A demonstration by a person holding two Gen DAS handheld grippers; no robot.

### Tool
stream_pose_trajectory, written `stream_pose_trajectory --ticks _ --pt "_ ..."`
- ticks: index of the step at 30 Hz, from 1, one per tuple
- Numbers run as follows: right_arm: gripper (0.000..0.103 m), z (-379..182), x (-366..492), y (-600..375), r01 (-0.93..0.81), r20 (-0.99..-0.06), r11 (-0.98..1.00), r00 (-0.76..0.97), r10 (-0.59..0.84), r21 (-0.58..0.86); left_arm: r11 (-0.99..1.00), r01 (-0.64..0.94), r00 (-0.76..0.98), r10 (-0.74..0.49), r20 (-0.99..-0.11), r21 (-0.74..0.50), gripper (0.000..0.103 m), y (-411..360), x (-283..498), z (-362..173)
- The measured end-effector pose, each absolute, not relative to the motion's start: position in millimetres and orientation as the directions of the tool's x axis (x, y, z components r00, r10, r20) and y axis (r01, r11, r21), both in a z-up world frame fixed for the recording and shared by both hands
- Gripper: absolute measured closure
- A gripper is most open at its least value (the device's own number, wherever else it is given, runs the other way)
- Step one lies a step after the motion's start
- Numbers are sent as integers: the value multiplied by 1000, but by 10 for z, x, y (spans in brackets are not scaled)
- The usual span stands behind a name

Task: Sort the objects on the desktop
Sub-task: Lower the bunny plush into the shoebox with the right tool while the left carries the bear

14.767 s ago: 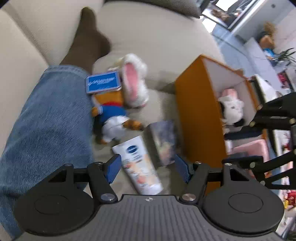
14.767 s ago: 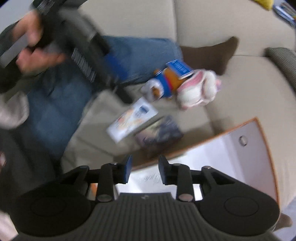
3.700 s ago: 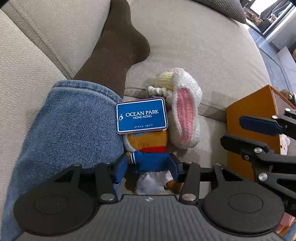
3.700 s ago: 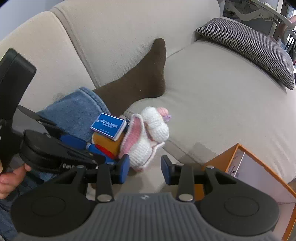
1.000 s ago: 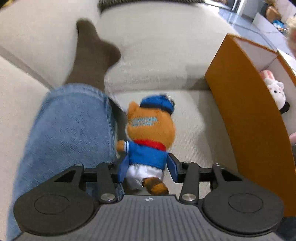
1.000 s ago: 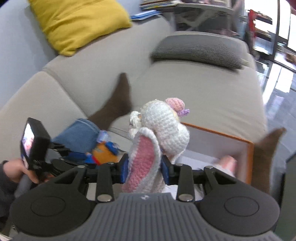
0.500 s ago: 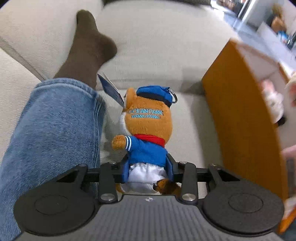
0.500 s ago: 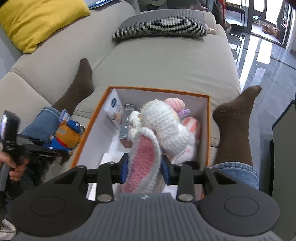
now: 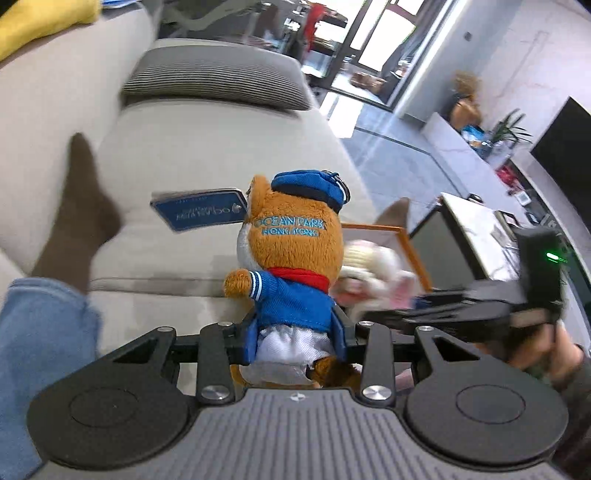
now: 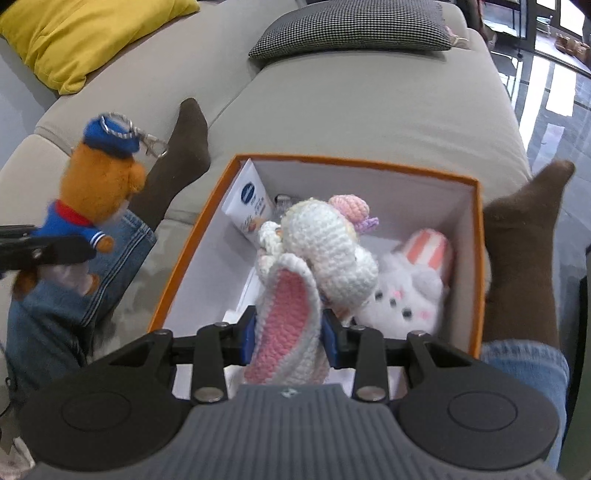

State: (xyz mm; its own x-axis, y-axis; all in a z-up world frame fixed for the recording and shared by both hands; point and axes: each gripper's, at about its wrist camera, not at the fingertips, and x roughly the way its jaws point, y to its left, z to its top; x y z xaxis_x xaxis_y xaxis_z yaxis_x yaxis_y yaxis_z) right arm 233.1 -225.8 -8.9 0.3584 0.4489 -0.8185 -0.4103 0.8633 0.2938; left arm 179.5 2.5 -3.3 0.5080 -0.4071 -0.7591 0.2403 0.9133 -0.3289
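My left gripper [image 9: 295, 338] is shut on an orange plush bear [image 9: 295, 251] with a blue cap and jacket, held up off the sofa; a blue tag [image 9: 199, 214] hangs from it. The same bear [image 10: 96, 192] shows at the left of the right wrist view. My right gripper [image 10: 290, 341] is shut on a white crocheted bunny [image 10: 317, 251] by its pink-lined ear, over the open orange box [image 10: 476, 258]. In the box lie a white plush rabbit [image 10: 402, 299] and a white tube [image 10: 251, 206].
The box stands on a beige sofa [image 10: 369, 99] between the person's two legs in jeans and brown socks [image 10: 517, 236]. A checked cushion [image 10: 351, 29] and a yellow cushion [image 10: 81, 33] lie at the back. A hand [image 9: 554, 350] holds the right gripper's handle.
The left gripper closed on the bear and lifted it off the sofa, tilting upward. The right gripper carried the crocheted bunny over the box and lowered it toward the inside.
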Motion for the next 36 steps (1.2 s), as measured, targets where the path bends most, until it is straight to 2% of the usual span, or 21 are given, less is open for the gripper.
stream_pose_trajectory --ticks 15,18,22,29,33,36 --pt "65 -669 2929 -2047 -427 -886 861 234 401 276 906 274 436 -415 -798 -321 59 -340 2010 -178" --pt "62 -759 2958 -2009 -436 -898 861 218 382 261 910 275 430 -404 -807 -309 59 -417 2014 -190" --pt "55 -678 2881 -1990 -477 -892 847 241 383 235 913 274 424 -396 -814 -301 59 -488 2002 -213" --pt "52 -395 2660 -2147 -481 -866 844 290 407 235 902 291 396 -417 -818 -319 59 -595 1917 -229" --pt "55 -194 2454 -2352 -484 -850 853 352 393 194 894 319 366 -423 -829 -315 59 -688 1839 -258" --pt "63 -99 2340 -2524 -455 -844 872 385 374 179 885 339 335 -430 -839 -319 59 -802 1803 -305"
